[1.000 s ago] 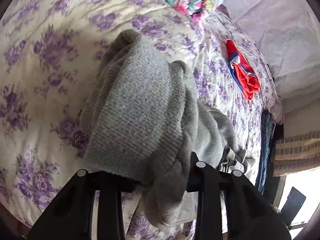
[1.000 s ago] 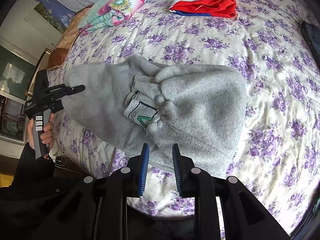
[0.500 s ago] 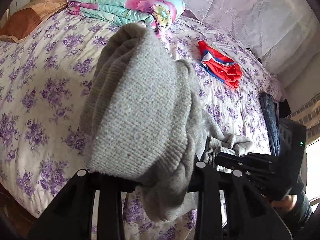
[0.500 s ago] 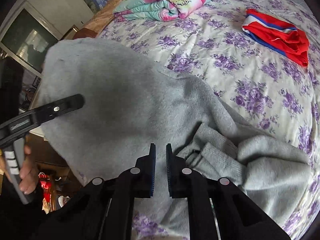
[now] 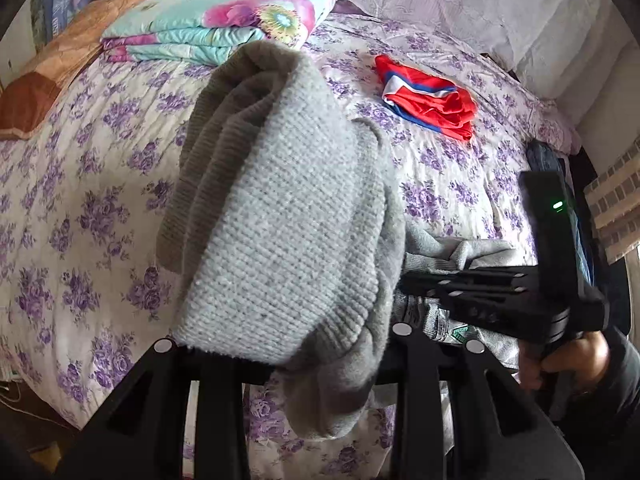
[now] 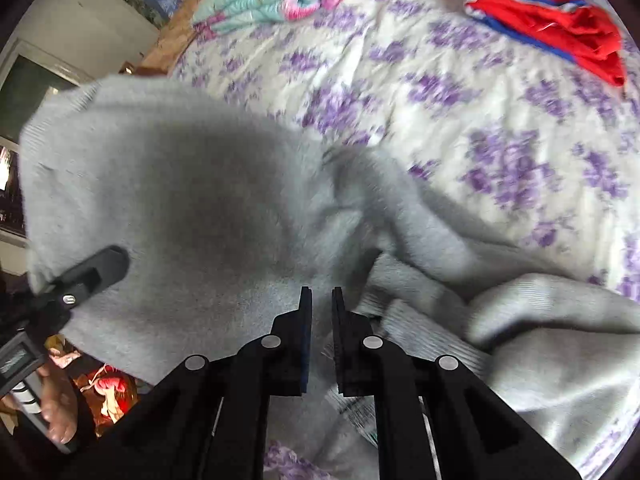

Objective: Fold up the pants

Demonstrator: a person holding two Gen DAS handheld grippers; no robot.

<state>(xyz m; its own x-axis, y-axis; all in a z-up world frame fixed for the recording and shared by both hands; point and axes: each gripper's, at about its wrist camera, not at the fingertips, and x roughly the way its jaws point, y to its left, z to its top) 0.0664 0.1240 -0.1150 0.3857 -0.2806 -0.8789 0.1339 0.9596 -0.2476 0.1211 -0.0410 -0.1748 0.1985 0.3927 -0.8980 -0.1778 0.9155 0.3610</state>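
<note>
Left wrist view: the left gripper (image 5: 296, 364) is clamping the grey pants (image 5: 280, 216), lifting their ribbed cuff above the floral bed (image 5: 72, 200). A red garment (image 5: 432, 100) and folded quilt (image 5: 224, 20) are lying beyond.

Right wrist view: the right gripper (image 6: 319, 300) is hovering over the pants (image 6: 192, 208), its jaws standing narrowly apart and holding nothing.

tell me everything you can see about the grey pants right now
The grey pants look like soft knit fleece with a ribbed cuff. One end is bunched, draped over the left gripper and lifted off the floral bedsheet; whether its jaws pinch the cloth is hidden. The rest trails in folds on the bed, with a printed label showing. The right gripper hovers over that part, jaws slightly apart.
</note>
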